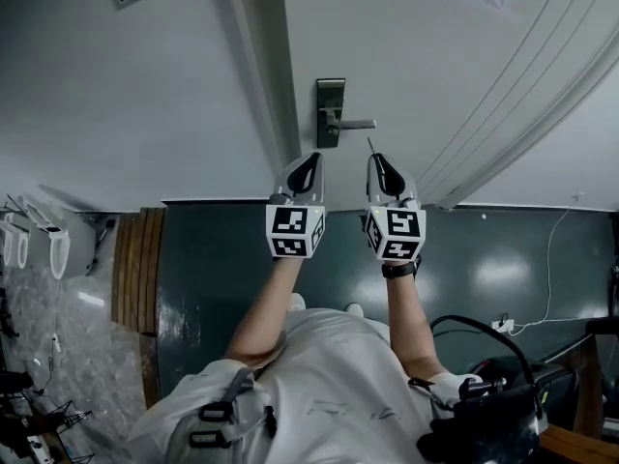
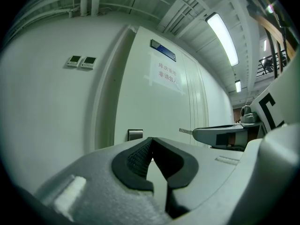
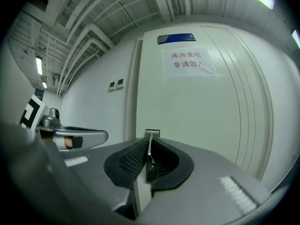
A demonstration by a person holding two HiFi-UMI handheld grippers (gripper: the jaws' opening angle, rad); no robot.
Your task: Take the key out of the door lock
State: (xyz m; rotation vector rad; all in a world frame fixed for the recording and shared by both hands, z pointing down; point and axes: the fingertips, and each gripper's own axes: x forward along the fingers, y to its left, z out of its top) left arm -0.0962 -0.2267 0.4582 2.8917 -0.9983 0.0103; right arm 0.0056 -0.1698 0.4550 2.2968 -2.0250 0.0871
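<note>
Key (image 3: pixel 149 153) thin sliver in right gripper (image 3: pixel 150 137); lock (image 3: pixel 153 132) mostly hidden behind it.

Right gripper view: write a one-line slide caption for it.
Right gripper pinches the key edge-on between its jaws, facing the lock plate on the white door.

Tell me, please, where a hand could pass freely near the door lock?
Bare: the door face right of the lever handle, up to the moulding lines, and the wall left of the door frame. Crowded: directly before the lock plate, where the left gripper and the right gripper, shut on the key, sit side by side.
</note>
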